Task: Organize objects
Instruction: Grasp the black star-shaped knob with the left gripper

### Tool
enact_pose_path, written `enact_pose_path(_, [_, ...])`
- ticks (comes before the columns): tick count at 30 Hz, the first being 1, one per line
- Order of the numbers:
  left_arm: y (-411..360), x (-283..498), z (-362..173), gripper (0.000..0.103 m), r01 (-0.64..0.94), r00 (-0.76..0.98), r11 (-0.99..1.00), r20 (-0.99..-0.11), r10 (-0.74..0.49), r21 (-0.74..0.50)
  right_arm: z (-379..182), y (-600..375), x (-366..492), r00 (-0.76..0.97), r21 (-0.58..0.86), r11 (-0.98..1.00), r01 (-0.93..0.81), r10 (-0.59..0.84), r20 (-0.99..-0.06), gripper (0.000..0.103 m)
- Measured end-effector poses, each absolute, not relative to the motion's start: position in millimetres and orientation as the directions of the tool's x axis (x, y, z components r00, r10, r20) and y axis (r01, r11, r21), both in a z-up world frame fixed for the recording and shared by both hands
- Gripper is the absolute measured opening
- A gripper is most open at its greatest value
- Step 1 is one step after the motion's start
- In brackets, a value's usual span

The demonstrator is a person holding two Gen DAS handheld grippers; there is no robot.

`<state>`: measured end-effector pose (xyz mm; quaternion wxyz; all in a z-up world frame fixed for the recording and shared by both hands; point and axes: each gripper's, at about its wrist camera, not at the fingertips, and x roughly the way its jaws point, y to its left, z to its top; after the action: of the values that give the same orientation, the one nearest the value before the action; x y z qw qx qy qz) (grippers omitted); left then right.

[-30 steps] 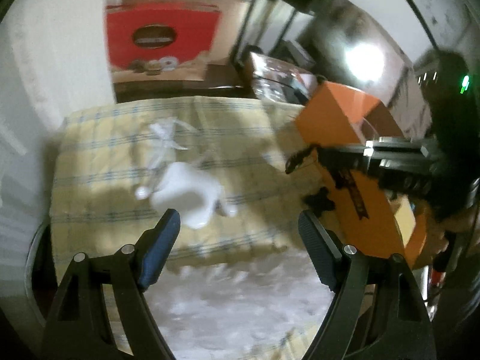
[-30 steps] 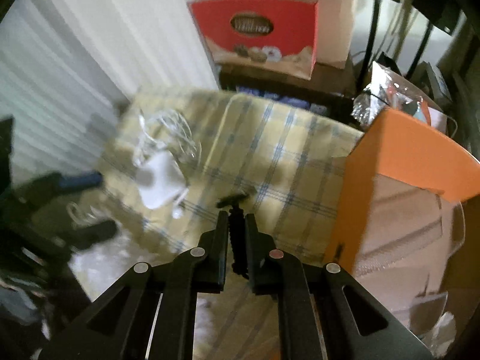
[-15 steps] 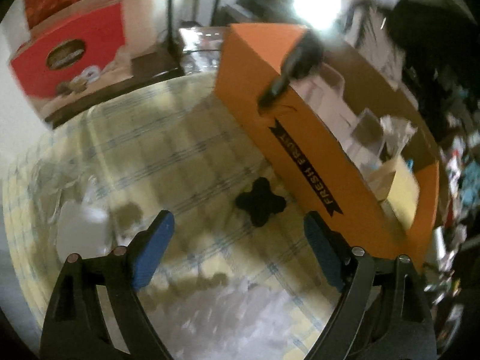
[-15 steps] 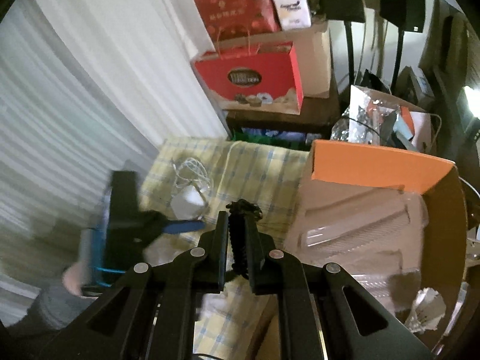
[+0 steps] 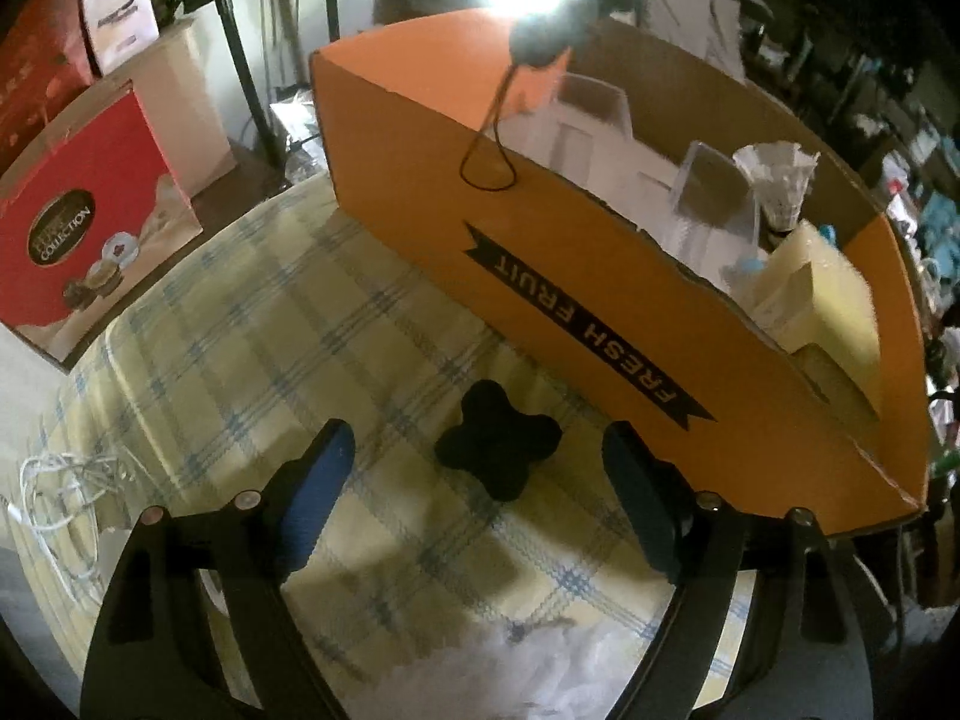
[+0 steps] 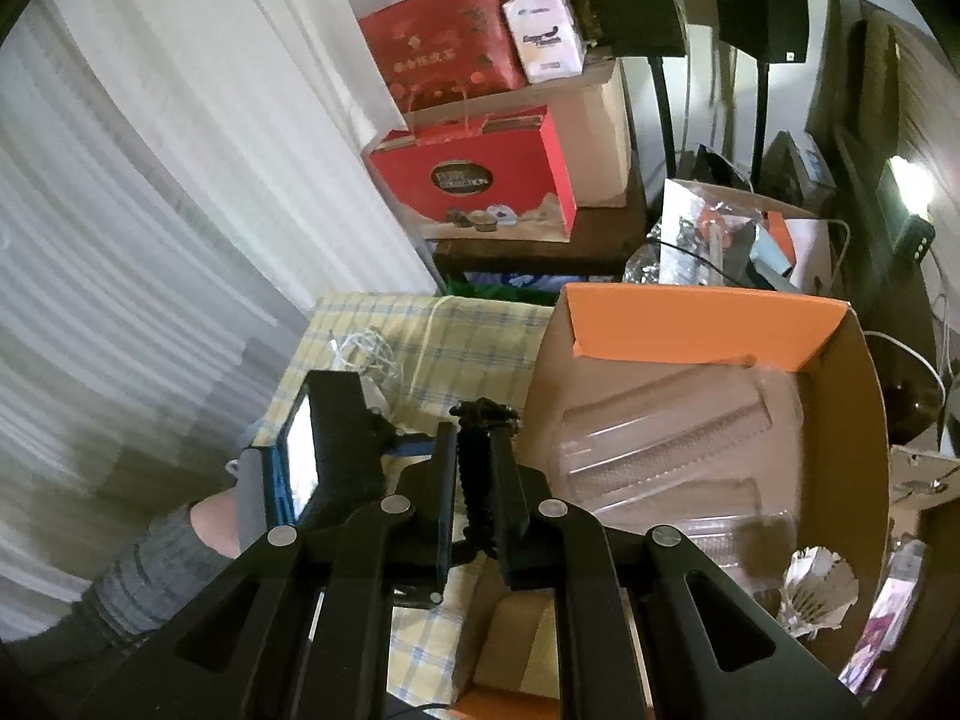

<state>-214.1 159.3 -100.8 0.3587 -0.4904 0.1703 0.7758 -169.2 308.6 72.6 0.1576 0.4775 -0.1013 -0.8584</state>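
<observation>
Since a second earlier the left gripper (image 5: pixel 480 468) had swung from the white charger to a black knob (image 5: pixel 498 447) lying beside the orange box (image 5: pixel 600 300), jaws wide but closing, not touching it. The right gripper (image 6: pixel 474 468), clamped on what looked like a black clip (image 6: pixel 480 456), hung by the box's edge; neither was boxed yet.

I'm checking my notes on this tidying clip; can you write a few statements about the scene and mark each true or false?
1. The right gripper is shut on a thin black object. True.
2. The black cross-shaped object lies inside the orange box. False: it lies on the checked cloth beside the box.
3. The left gripper grips the cross-shaped object. False: its jaws are closing, pads clear of it.
4. A shuttlecock sits in the box. True.
</observation>
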Motion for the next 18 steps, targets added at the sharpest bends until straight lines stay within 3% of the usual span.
enact_pose_path(4, [168,-214,-110,0.048,-0.741,-0.239,-0.668,-0.903,0.356,-0.067,71,314,-168,-0.493,0.333,-0.929,0.163,-0.369,-0.788,0.01])
enact_pose_path(7, [171,-209,-111,0.034,-0.758,-0.246,-0.65,-0.903,0.352,-0.047,69,318,-168,-0.494,0.334,-0.93,0.156,-0.366,-0.788,0.01])
enact_pose_path(18, [146,-202,-86,0.033,-0.684,-0.29,-0.721,-0.865,0.41,-0.112,72,324,-155,-0.53,0.335,-0.932,0.139,-0.355,-0.77,0.01])
